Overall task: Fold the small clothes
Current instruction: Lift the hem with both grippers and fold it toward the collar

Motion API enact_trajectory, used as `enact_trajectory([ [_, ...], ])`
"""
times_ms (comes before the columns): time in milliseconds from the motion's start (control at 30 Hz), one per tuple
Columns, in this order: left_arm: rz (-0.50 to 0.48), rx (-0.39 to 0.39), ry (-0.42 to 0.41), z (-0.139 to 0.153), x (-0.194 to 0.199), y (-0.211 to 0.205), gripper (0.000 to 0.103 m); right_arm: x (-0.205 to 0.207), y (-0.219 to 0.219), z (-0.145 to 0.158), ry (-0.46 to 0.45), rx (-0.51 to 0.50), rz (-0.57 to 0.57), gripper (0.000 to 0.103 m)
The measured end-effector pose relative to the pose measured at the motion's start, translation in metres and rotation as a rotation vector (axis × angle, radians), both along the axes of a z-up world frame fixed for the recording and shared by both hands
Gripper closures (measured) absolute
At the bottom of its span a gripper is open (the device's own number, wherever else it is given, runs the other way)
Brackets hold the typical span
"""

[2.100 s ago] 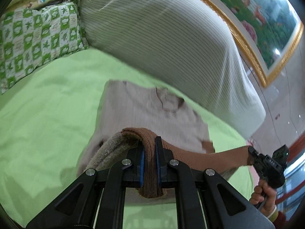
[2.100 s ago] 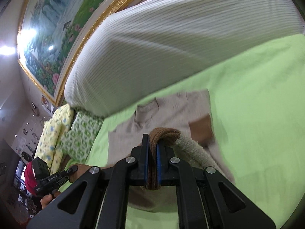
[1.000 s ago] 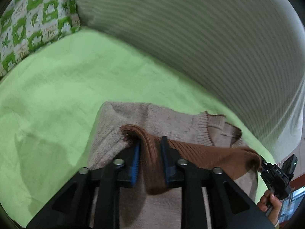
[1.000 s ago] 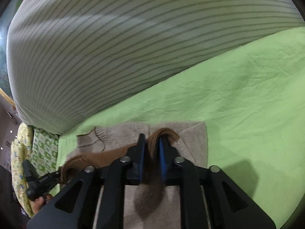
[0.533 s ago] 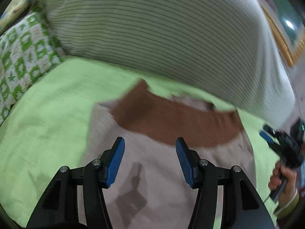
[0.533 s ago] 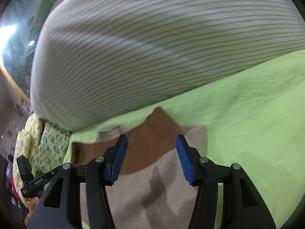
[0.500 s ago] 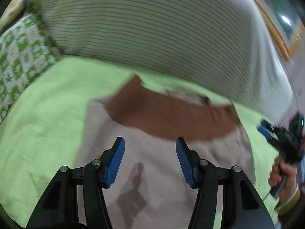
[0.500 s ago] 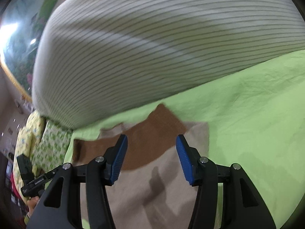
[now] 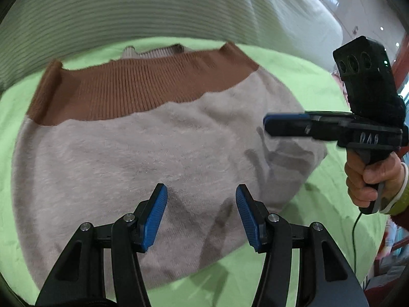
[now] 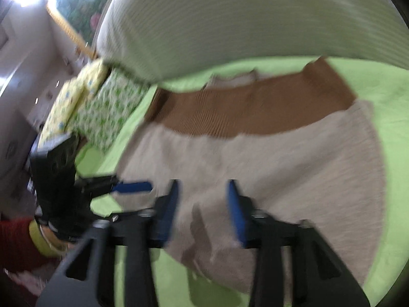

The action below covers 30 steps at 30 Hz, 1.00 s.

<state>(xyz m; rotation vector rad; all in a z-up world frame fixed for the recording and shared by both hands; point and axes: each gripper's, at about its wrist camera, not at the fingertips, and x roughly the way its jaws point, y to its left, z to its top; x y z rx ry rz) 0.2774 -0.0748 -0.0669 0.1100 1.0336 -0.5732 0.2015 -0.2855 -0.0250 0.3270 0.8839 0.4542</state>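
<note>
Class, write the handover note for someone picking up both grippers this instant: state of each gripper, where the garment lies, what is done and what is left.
Left gripper: open, empty, over the sweater's near part.
Right gripper: open, empty, beside the left one.
Sweater: flat on the green sheet, folded in half, brown hem band lying up at the collar, by the striped pillow.
Done: bottom-to-top fold.
Left: probably a further fold across to make it compact, then smoothing.

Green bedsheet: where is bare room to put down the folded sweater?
The green bedsheet is bare right of the beige-and-brown knitted sweater, and along its near edge. Crowded beyond: the striped white bolster borders the brown hem.
</note>
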Motion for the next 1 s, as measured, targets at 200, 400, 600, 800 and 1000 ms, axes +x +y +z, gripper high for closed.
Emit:
enact_trajectory([
  [200, 0.07, 0.023, -0.002, -0.023, 0.037, 0.006, 0.053, 0.03, 0.008, -0.025, 0.034, -0.137, 0.008, 0.086],
  [400, 0.158, 0.008, -0.023, -0.018, 0.08, 0.02, 0.058, 0.068, -0.014, -0.027, 0.01, -0.151, -0.1, 0.089],
  [600, 0.316, 0.036, -0.025, -0.021, 0.129, 0.048, 0.062, 0.097, -0.05, -0.025, 0.012, -0.183, -0.291, 0.091],
  [800, 0.451, 0.068, -0.055, -0.019, 0.154, 0.072, 0.078, 0.101, -0.094, -0.025, 0.024, -0.162, -0.489, 0.103],
  [1000, 0.531, -0.009, -0.065, -0.002, 0.142, 0.083, 0.073, 0.09, -0.081, -0.007, -0.029, -0.127, -0.443, 0.098],
])
